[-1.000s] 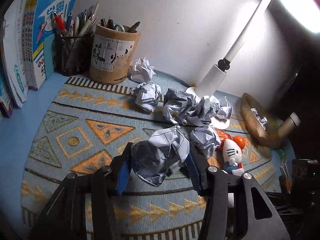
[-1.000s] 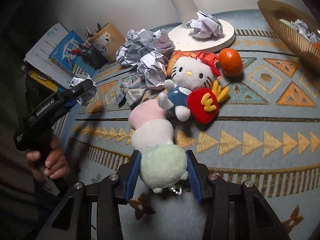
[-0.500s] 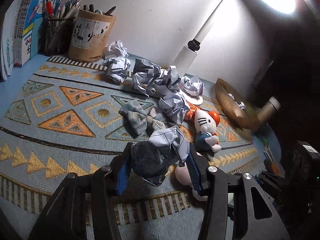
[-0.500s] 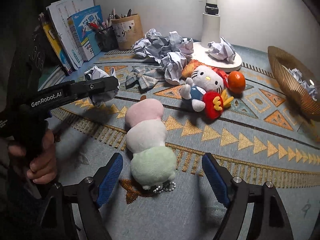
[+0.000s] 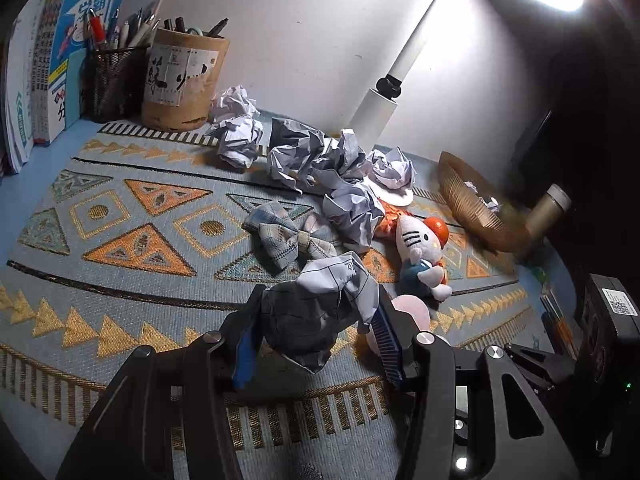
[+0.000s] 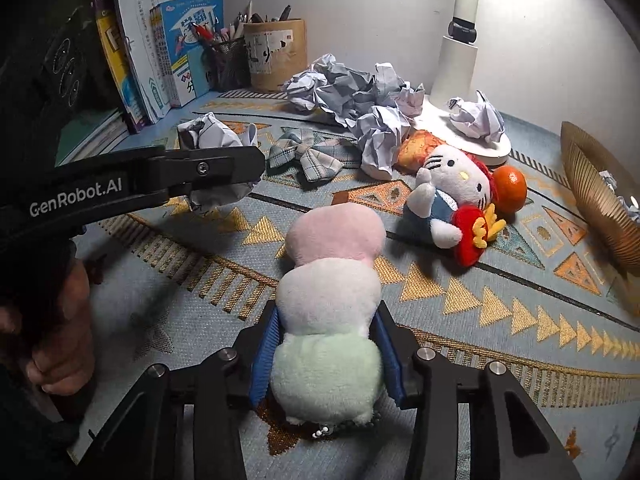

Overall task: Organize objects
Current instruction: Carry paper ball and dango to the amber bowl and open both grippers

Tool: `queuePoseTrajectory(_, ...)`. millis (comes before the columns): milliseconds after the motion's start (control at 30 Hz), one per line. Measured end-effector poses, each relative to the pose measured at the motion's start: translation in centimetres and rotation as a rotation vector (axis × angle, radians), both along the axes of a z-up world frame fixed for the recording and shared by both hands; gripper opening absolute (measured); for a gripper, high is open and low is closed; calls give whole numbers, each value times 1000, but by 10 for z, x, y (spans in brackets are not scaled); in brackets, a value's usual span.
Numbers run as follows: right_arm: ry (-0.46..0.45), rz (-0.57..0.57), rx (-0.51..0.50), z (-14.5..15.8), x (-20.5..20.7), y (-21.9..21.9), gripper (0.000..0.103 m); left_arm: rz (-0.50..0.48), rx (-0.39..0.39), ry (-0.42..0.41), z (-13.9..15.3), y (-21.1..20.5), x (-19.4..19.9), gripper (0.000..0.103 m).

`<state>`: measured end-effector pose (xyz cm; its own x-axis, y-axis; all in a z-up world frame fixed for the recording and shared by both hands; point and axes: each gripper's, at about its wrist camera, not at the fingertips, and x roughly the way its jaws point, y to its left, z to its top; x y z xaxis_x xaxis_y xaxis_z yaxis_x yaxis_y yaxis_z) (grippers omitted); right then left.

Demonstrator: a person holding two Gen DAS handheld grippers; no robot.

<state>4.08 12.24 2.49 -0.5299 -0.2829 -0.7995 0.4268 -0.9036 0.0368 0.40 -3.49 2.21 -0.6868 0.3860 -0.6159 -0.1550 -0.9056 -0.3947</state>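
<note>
A crumpled paper ball (image 5: 324, 312) is pinched between the blue pads of the left gripper (image 5: 316, 344) and is held above the patterned mat (image 5: 132, 236), in front of the plaid bow (image 5: 286, 240). The right gripper (image 6: 326, 354) is pressed onto the green end of the three-coloured plush toy (image 6: 332, 292), which lies on the mat in front of the Hello Kitty doll (image 6: 448, 196); whether the toy is already lifted cannot be told. The woven basket (image 6: 600, 204), to the right of the doll, already contains paper, so it is judged to be the place for the ball. The ball should be carried over the basket rim before the jaws are released, and the soft plush should be squeezed firmly, because it may slip.
</note>
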Motion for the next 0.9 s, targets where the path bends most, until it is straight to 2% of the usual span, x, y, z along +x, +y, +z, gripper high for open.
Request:
queuePoseTrajectory(167,19,-55,-87,25,12,34,44,-54,37,24,5,4,3,48)
queuePoseTrajectory(233,47,-92,-117,42,15,56,44,-70,28,30,10,11,3,48)
queuePoseTrajectory(367,113,-200,-160,78,10,108,44,-135,61,51,44,36,-4,48)
queuePoseTrajectory(500,162,-337,-265,114,-9,177,44,-278,61,127,97,87,-25,48)
queuePoseTrajectory(633,196,-543,-312,136,-40,244,44,-358,28,150,127,152,-62,48)
queuePoseTrajectory(767,212,-654,-328,141,-78,291,44,-392,46,108,128,210,-112,48)
queuePoseTrajectory(900,199,-680,-354,137,-114,311,45,-362,12,91,115,257,-160,48)
